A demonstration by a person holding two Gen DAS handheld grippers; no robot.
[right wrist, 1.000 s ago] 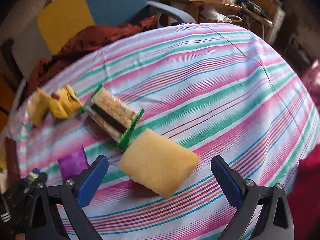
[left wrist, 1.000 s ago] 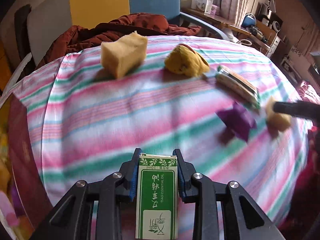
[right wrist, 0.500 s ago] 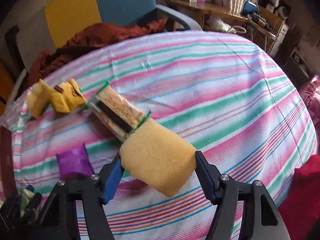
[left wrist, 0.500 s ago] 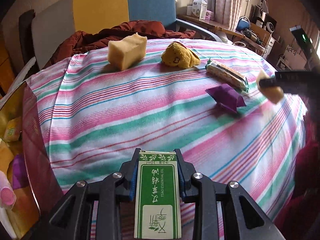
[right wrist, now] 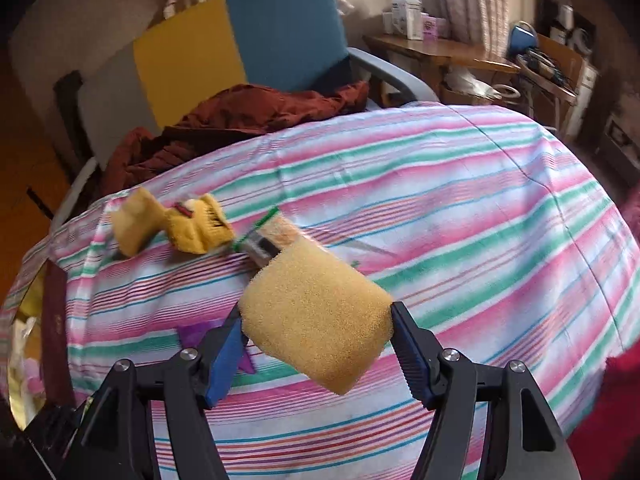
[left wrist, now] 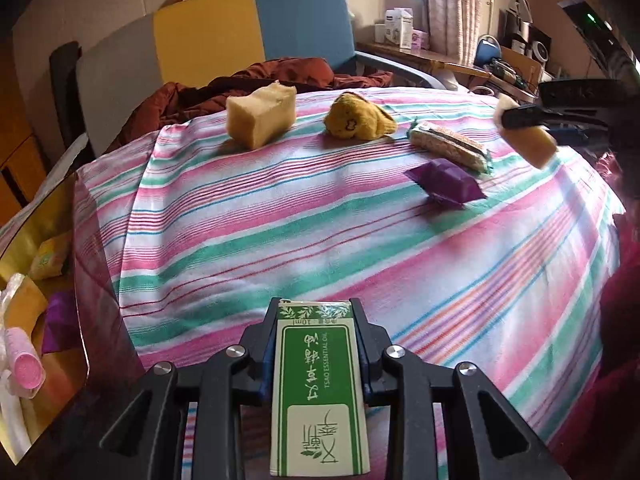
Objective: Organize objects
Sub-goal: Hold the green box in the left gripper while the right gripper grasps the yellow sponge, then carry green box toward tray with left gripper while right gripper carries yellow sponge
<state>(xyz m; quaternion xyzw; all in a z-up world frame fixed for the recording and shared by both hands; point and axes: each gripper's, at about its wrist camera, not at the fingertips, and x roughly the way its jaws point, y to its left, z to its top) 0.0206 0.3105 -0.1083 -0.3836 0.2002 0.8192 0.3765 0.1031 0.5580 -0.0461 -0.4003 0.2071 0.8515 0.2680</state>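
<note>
A chair point(left wrist: 256, 36) with grey, yellow and blue back panels stands beyond the far edge of the striped bedspread point(left wrist: 320, 240), a rust-red quilted jacket point(left wrist: 256, 84) heaped on its seat. A wooden side table point(right wrist: 436, 54) carries white cartons point(right wrist: 406, 16).

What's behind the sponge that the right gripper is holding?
Behind the yellow sponge, the wrapped cracker pack pokes out on the striped cloth. Most of the pack is covered, and a purple packet shows only partly at the lower left.
</note>
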